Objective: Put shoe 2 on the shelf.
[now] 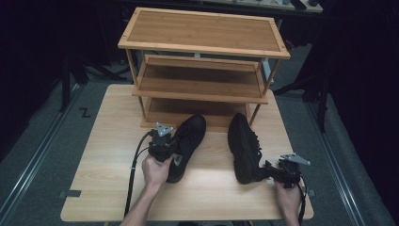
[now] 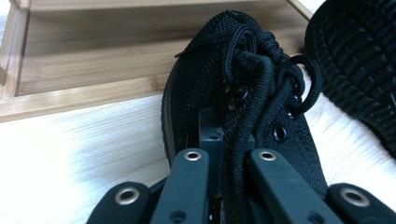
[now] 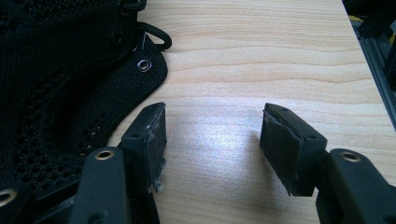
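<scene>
Wooden table (image 1: pixel 108 188), seen from the high view; a three-tier bamboo shoe rack (image 1: pixel 202 42) stands at its 12 o'clock edge.

Two black lace-up shoes lie in front of the rack. The left shoe (image 1: pixel 188 141) sits just left of table centre, toe toward 1 o'clock, close to the rack's bottom shelf. The right shoe (image 1: pixel 244 146) lies tipped on its side at about 4 o'clock from centre, toe toward 12 o'clock, apart from the left shoe.

Left gripper (image 1: pixel 162 148): held by the left hand (image 1: pixel 155 169) over the heel end of the left shoe. In the left gripper view the jaws are drawn close together at the shoe's (image 2: pixel 243 116) opening, with the laces (image 2: pixel 247 140) and tongue fabric running down between them; it is clamped on the left shoe.

Right gripper (image 1: pixel 275 173): held by the right hand (image 1: pixel 289 197) at 5 o'clock, at the heel of the right shoe. In the right gripper view its jaws stand wide apart over bare table (image 3: pixel 280 56). One jaw lies just beside the mesh upper (image 3: pixel 56 93); whether it touches, I cannot tell. Nothing sits between the pads (image 3: pixel 156 135).
</scene>
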Demonstrator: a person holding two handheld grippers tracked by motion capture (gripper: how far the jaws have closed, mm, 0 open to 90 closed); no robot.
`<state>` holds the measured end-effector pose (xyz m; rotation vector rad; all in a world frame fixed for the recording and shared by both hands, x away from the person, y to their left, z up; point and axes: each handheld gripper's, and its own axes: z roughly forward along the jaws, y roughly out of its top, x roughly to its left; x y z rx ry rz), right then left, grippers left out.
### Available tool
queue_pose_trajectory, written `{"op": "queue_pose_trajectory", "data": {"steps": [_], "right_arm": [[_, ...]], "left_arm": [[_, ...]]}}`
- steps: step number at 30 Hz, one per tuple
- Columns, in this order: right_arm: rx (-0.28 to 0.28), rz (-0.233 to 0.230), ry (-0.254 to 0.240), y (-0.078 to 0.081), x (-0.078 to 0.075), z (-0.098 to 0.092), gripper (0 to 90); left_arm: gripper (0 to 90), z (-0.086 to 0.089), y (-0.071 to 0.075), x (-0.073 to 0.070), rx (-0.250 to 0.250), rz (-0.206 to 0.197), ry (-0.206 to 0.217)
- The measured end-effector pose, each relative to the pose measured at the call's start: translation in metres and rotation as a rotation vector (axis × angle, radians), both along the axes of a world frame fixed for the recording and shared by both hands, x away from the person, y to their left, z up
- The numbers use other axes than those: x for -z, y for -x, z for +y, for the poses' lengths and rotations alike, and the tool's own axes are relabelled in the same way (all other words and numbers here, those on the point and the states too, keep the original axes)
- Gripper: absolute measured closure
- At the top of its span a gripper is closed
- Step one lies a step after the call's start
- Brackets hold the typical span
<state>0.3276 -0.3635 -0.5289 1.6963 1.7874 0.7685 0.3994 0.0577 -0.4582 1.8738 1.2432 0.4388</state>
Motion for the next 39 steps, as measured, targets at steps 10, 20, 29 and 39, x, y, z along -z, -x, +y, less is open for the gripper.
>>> {"op": "queue_pose_trajectory", "data": {"steps": [10,20,29,39], "right_arm": [[0.000,0.001,-0.001,0.000,0.000,0.000,40.9],[-0.001,-0.003,-0.001,0.000,0.000,0.000,40.9],[-0.001,0.000,-0.001,0.000,0.000,0.000,40.9],[-0.001,0.000,0.000,0.000,0.000,0.000,40.9]], "left_arm": [[88.4,-0.001,-0.014,-0.005,-0.003,-0.002,0.005],[88.4,-0.003,-0.034,-0.008,-0.041,0.012,0.013],[88.4,-0.006,-0.055,-0.009,-0.090,0.026,0.021],[88.4,-0.017,-0.083,-0.003,-0.143,0.044,0.027]]}}
